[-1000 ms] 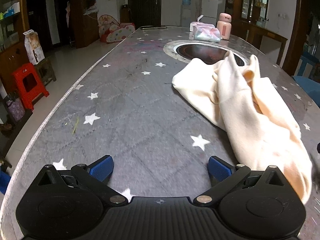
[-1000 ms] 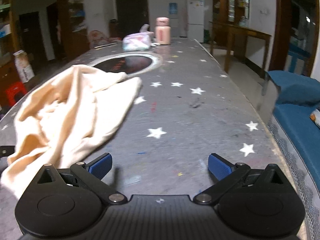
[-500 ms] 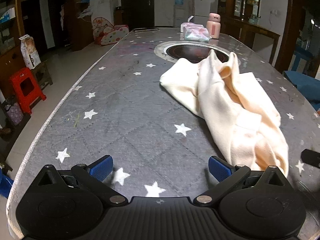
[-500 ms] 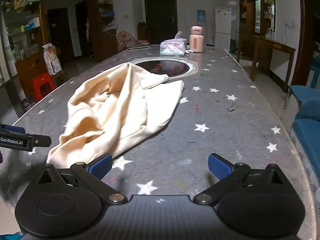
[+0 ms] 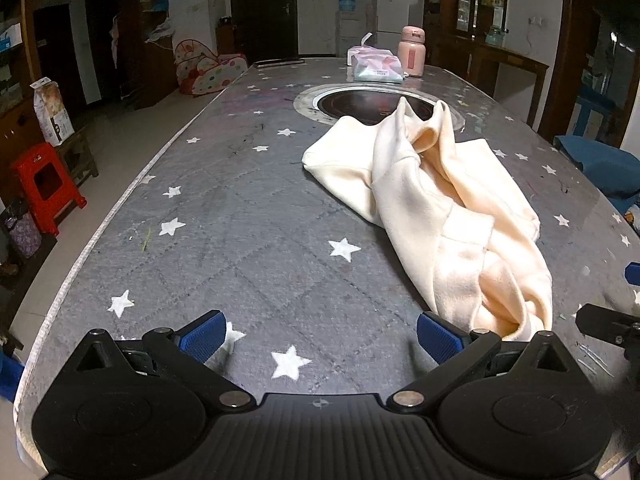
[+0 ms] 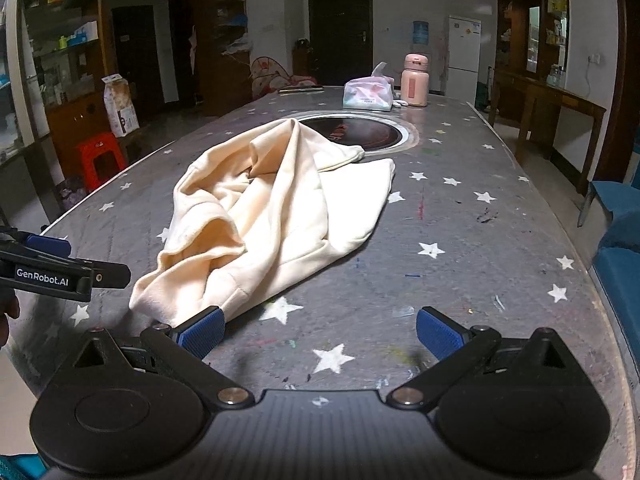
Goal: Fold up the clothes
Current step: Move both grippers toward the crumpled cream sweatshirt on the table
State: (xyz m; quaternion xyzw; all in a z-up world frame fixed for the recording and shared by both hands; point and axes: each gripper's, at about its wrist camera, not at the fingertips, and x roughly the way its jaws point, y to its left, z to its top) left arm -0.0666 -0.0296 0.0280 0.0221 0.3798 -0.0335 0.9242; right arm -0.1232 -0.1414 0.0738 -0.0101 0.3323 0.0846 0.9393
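A: What has changed since the earlier frames?
B: Both cameras have drawn back toward the near end of the tabletop (image 5: pixel 240 208); the cream garment (image 5: pixel 440 208) now sits farther ahead of each gripper, and more starred surface shows in front.

A: Pose of the left gripper (image 5: pixel 320 338)?
B: Held low over the near edge, pointing along the tabletop's length. Its blue-padded fingers stand wide apart and hold nothing. The garment's near end lies just beside the right finger.

A: And the right gripper (image 6: pixel 320 332)?
B: Likewise low and level, fingers spread wide, empty. Its left finger is at the garment's near corner; contact cannot be judged. The left gripper appears at the left edge of this view.

A: How does the garment lie?
B: Crumpled and unfolded in the middle of the tabletop, between the two grippers. Its long axis runs from the near end away toward the round dark inset (image 6: pixel 360 132), the far end overlapping that rim. Beyond stand a tissue pack (image 6: pixel 368 94) and a pink bottle (image 6: pixel 415 80).
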